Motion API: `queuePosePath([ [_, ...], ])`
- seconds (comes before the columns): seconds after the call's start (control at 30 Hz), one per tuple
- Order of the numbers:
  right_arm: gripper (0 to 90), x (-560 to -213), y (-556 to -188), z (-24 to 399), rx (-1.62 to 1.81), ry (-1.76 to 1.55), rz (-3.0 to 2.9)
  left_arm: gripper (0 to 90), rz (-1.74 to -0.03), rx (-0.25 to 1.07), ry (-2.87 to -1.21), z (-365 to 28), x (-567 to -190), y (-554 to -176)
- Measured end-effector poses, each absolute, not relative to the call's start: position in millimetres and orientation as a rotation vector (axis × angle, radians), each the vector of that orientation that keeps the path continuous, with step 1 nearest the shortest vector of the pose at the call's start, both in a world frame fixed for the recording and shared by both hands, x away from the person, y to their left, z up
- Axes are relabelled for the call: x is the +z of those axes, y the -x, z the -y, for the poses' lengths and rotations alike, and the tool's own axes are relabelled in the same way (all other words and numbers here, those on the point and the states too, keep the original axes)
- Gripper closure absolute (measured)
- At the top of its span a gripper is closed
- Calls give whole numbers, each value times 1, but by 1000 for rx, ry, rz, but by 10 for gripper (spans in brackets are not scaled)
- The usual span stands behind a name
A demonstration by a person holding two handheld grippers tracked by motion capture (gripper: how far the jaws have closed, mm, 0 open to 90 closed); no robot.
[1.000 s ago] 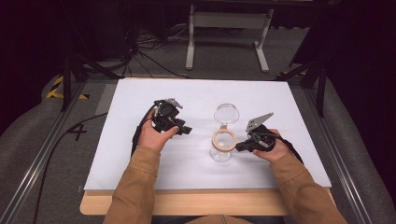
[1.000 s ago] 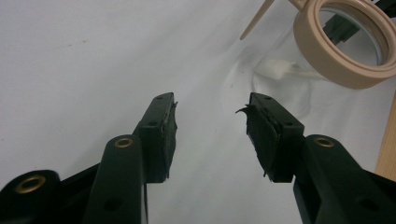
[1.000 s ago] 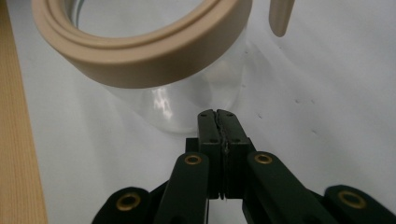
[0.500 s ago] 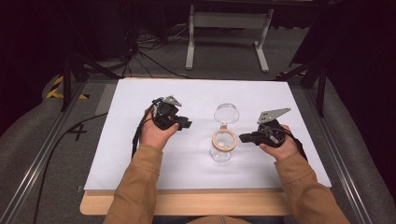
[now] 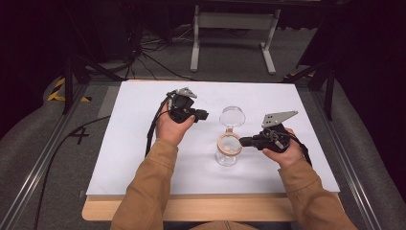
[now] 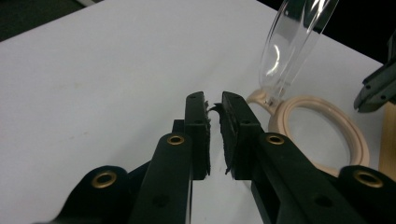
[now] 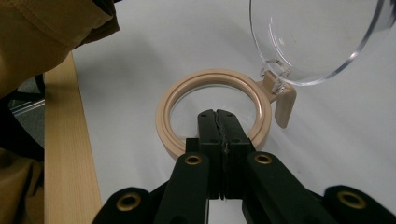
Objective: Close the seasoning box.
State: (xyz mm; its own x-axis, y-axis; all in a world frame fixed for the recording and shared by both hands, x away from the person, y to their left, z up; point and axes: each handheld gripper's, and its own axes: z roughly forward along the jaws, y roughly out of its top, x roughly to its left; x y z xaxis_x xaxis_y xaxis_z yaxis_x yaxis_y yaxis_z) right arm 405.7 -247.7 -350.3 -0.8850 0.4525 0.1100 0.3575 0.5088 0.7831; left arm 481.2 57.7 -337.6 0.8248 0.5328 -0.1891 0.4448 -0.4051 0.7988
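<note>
A clear glass jar (image 5: 226,155) with a beige ring rim (image 7: 162,116) stands mid-table, its clear round lid (image 5: 232,116) hinged up and open behind it. My right gripper (image 5: 242,141) comes in from the jar's right. Its jaws are pressed shut, and its tips (image 7: 218,114) hover over the near side of the rim with nothing between them. My left gripper (image 5: 205,115) is held left of the lid, pointing toward it. In the left gripper view its jaws (image 6: 214,105) are shut to a thin slit with nothing in them, and the lid (image 6: 289,51) and rim (image 6: 359,144) lie just ahead on the right.
A white sheet (image 5: 134,143) covers the table, with a wooden strip (image 5: 191,208) along the near edge. Tan sleeves (image 7: 60,23) reach in from the front. Metal rails and cables lie on the floor to the left, and a stand's legs are beyond the table.
My right gripper has drawn slightly right and levelled beside the jar. My left gripper has risen and shifted a little toward the lid. The jar and lid have not moved.
</note>
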Motion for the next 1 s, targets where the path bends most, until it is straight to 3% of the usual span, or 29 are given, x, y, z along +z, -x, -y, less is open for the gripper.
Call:
queuePosePath([
  [0.47, 895, -351, -404, 241, 1352, -738, -2609, 820, -715, 89, -2020, -26, -336, -496],
  [1.0, 895, -349, -408, 244, 1427, -821, -2533, 803, -663, 77, -2011, -21, -334, -488],
])
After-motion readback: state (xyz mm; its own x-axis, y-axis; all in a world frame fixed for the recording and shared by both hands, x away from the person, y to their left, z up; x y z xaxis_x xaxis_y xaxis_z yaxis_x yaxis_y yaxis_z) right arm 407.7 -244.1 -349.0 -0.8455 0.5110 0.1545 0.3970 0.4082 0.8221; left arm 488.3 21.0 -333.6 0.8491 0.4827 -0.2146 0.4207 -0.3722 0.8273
